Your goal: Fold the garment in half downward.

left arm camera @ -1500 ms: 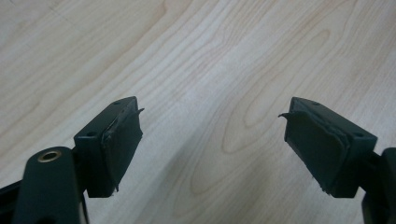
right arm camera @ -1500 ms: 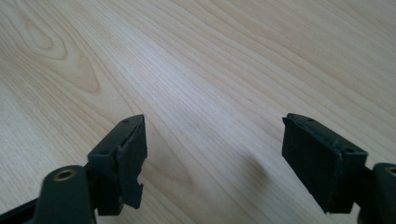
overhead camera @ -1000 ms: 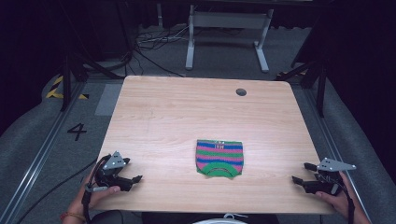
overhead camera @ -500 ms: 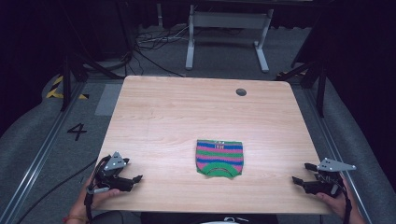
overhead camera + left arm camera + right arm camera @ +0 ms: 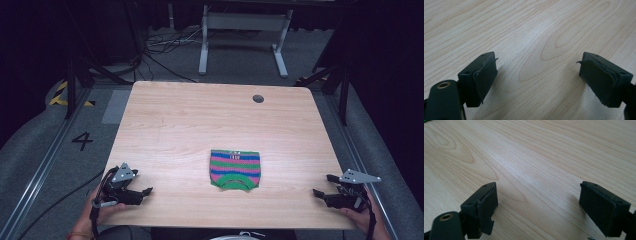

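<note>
Item: small striped knit cloth, green, pink and blue, lying flat at counter's near-centre.
Handling: likely soft, light, limp; pinching an edge or corner looks best.
Left claw: resting released, empty, near-left.
Right claw: resting released, empty, near-right.
Counter: pale wood-grain counter.

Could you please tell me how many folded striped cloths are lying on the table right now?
1. The striped knitted cloth lies flat near the table's front edge, about midway between the left tool and the right tool; neither touches it.
</note>
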The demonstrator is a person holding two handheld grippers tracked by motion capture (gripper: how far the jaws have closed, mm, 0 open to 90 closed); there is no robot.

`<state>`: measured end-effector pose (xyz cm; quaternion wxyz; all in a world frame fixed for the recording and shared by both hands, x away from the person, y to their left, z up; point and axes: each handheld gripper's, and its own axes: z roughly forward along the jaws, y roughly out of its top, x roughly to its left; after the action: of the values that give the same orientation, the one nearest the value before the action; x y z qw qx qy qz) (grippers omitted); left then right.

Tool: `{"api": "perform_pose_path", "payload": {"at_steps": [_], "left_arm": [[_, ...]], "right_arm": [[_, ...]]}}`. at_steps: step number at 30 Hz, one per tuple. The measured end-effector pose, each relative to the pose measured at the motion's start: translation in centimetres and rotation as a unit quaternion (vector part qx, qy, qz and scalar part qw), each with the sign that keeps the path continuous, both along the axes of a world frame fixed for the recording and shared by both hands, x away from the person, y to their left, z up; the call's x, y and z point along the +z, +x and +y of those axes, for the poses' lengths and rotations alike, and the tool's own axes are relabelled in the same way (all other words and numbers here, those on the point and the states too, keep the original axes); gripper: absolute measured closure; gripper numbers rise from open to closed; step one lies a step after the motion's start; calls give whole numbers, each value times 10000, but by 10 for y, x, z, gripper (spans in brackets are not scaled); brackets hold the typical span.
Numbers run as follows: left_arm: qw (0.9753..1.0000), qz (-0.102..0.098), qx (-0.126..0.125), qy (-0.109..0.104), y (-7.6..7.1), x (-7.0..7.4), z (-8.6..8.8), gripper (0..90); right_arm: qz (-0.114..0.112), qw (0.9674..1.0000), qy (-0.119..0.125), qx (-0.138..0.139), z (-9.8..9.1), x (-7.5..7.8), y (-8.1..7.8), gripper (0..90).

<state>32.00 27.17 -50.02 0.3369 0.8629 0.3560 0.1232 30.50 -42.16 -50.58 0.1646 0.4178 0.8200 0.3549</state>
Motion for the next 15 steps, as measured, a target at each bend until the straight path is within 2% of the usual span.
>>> {"api": "perform_pose_path", "payload": {"at_steps": [15], "left_arm": [[10000,10,23,-7,0,0,0,144]], "right_arm": [[3,10000,-5,-26,0,0,0,155]]}}
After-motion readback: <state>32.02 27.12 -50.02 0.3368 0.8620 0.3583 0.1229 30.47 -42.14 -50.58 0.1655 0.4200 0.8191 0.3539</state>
